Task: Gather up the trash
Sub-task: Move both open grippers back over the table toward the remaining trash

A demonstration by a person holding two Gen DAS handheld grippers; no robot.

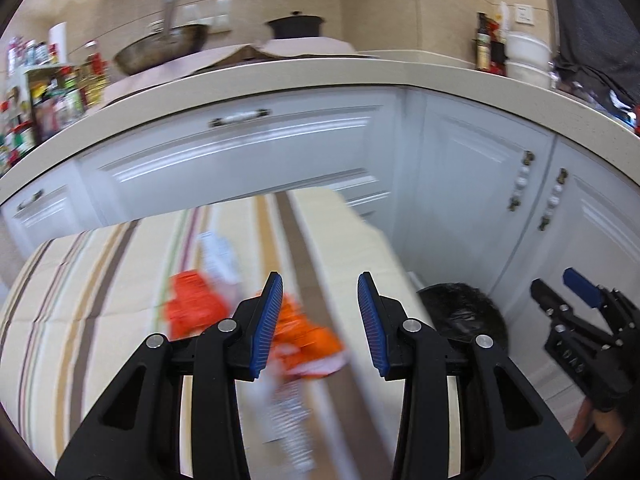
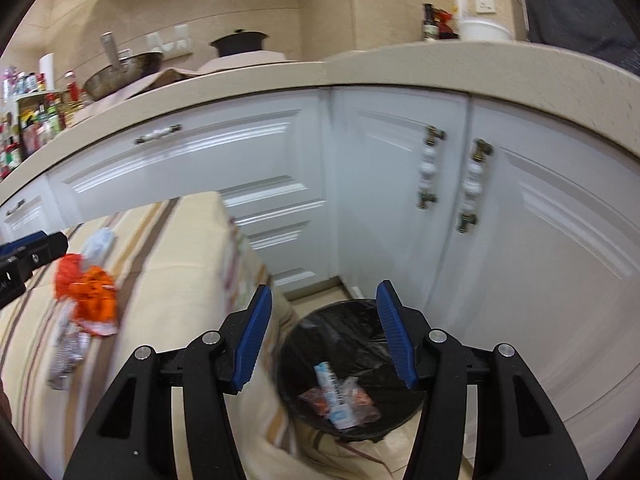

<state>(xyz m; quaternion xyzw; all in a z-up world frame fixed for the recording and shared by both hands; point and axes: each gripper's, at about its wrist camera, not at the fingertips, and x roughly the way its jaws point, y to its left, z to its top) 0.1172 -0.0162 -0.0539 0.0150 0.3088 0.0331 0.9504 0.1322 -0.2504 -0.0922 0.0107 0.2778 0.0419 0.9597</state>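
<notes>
Nearest in the left wrist view, the left gripper [image 1: 320,320] hangs over the striped tablecloth [image 1: 100,300] with its blue pads spread apart and nothing between them. Just beyond its fingertips lie the crumpled orange wrappers [image 1: 192,308], blurred, with a silvery wrapper [image 1: 288,420] trailing toward the camera and a pale wrapper [image 1: 218,252] farther back on the cloth. In the right wrist view, the right gripper [image 2: 324,332] also has its jaws apart and empty, poised above the bin [image 2: 352,360], which stands on the floor just beside the table's corner. The bin has a black liner and already holds a few scraps of trash [image 2: 340,396]: a white and blue packet among clear and reddish wrappers. The same orange wrappers [image 2: 88,292] show at the left of this view, on the cloth and well apart from the bin, with the tip of the left gripper [image 2: 24,256] just beside them. Behind the table and bin run the white cabinet doors [image 2: 520,240] with beaded handles, under a beige countertop [image 2: 400,64]. Farthest back on the counter stand a metal wok [image 1: 164,46], a black pot [image 1: 296,24], a rack of bottles and jars [image 1: 44,92], and a white container [image 1: 524,56] against the tiled wall.
</notes>
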